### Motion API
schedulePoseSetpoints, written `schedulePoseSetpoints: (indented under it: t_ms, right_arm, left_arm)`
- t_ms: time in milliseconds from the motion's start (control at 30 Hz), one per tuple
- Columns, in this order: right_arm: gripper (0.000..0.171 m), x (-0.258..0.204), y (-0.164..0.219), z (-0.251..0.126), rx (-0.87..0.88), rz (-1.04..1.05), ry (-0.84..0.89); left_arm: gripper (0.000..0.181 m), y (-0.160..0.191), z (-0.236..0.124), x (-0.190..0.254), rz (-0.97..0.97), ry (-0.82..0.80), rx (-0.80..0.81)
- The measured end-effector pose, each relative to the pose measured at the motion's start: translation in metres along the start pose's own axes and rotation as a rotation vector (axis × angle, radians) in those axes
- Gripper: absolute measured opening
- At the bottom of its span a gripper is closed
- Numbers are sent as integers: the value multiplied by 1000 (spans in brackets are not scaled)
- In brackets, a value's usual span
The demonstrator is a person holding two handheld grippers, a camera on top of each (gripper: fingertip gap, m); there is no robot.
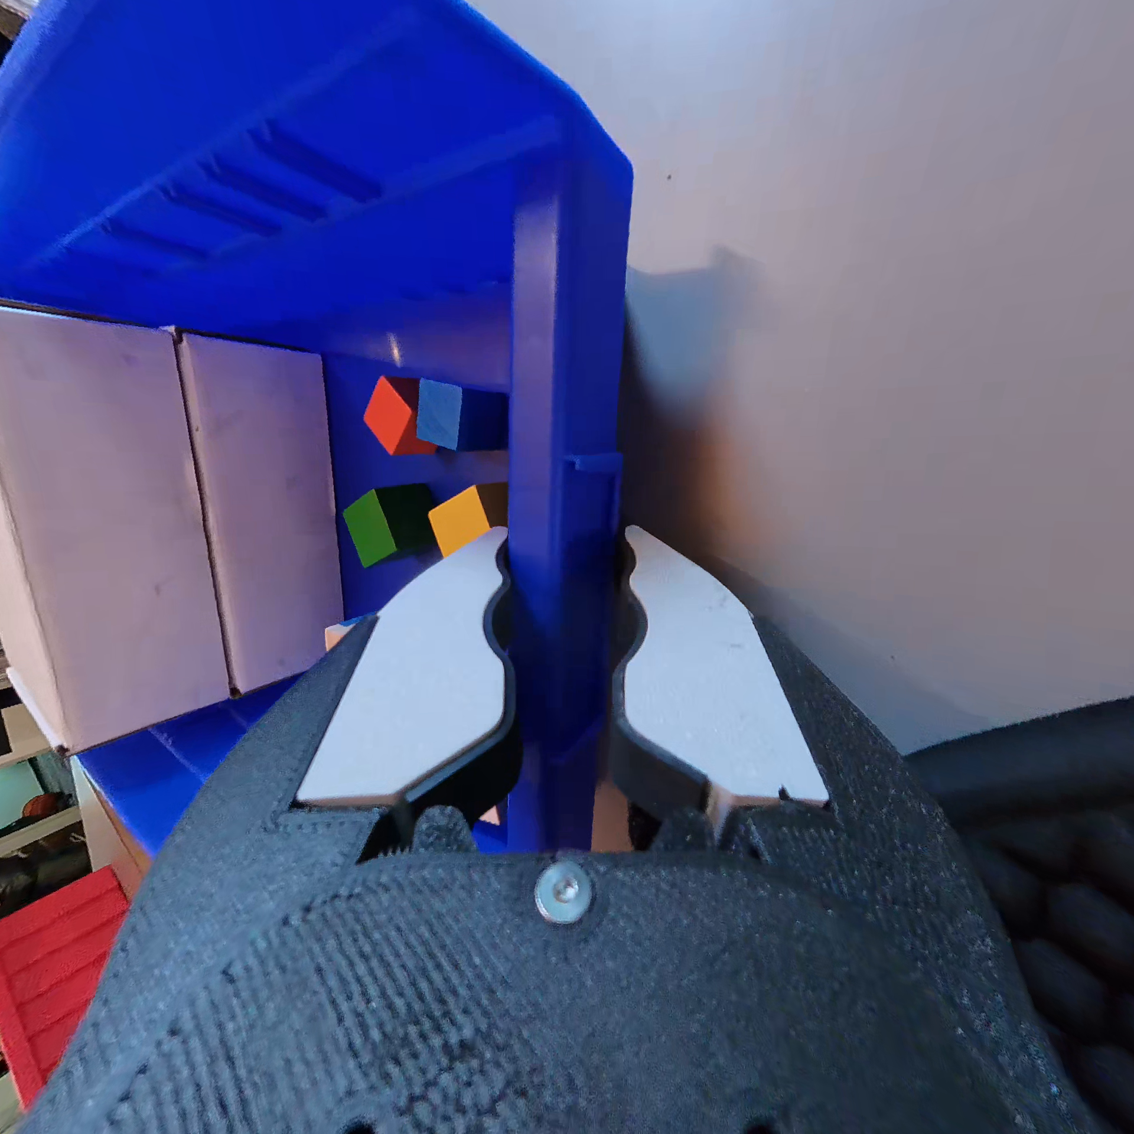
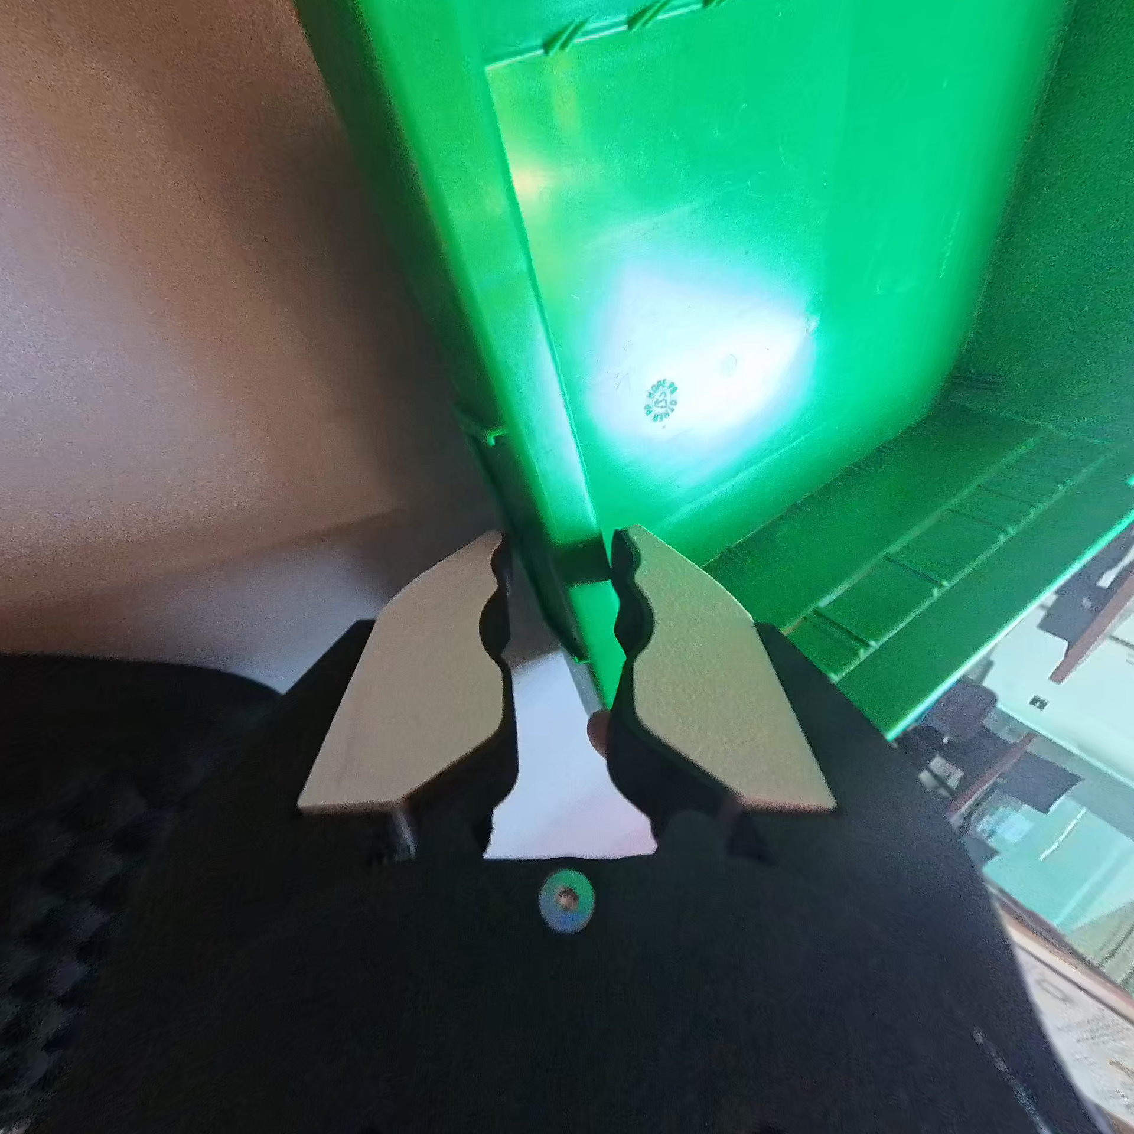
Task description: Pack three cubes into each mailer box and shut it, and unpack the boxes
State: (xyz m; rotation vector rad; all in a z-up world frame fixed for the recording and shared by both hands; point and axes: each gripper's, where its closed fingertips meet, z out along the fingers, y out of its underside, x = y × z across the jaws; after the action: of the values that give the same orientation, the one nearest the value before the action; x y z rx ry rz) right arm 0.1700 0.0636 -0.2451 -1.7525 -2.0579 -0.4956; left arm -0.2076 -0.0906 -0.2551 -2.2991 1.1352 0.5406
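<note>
My left gripper (image 1: 566,540) is shut on the right wall of a blue bin (image 1: 552,368), one finger inside and one outside. Inside the bin lie two white mailer boxes (image 1: 153,503), both shut, and loose cubes: a red cube (image 1: 393,417), a blue cube (image 1: 454,414), a green cube (image 1: 383,521) and a yellow cube (image 1: 463,518). My right gripper (image 2: 558,552) is shut on the left wall of a green bin (image 2: 705,276), which holds nothing that I can see.
Both bins stand on a pale tabletop (image 1: 890,368). A dark knitted sleeve (image 1: 1055,859) shows at the lower right of the left wrist view. A red crate (image 1: 49,957) stands beyond the table at lower left. Furniture shows past the green bin (image 2: 1043,767). Spacing between my two grippers at the tips: around 40 cm.
</note>
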Motion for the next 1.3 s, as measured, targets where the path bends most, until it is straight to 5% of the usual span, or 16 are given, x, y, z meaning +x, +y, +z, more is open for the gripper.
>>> schedulePoseSetpoints:
  t_ms: [600, 733, 967, 1133, 1300]
  right_arm:
    - [32, 102, -12, 58, -45, 174, 113]
    - [61, 97, -35, 37, 195, 304, 127]
    - [62, 86, -92, -48, 895, 556, 114]
    - [58, 80, -101, -52, 941, 497, 194]
    - [57, 71, -109, -44, 930, 474, 175]
  left_arm:
    - [30, -2, 30, -42, -115, 8, 37]
    - [58, -10, 17, -48, -266, 30, 174]
    - [60, -14, -51, -122, -561, -92, 459]
    - [64, 41, -44, -193, -561, -309, 274]
    - [74, 73, -2, -218, -453, -239, 60]
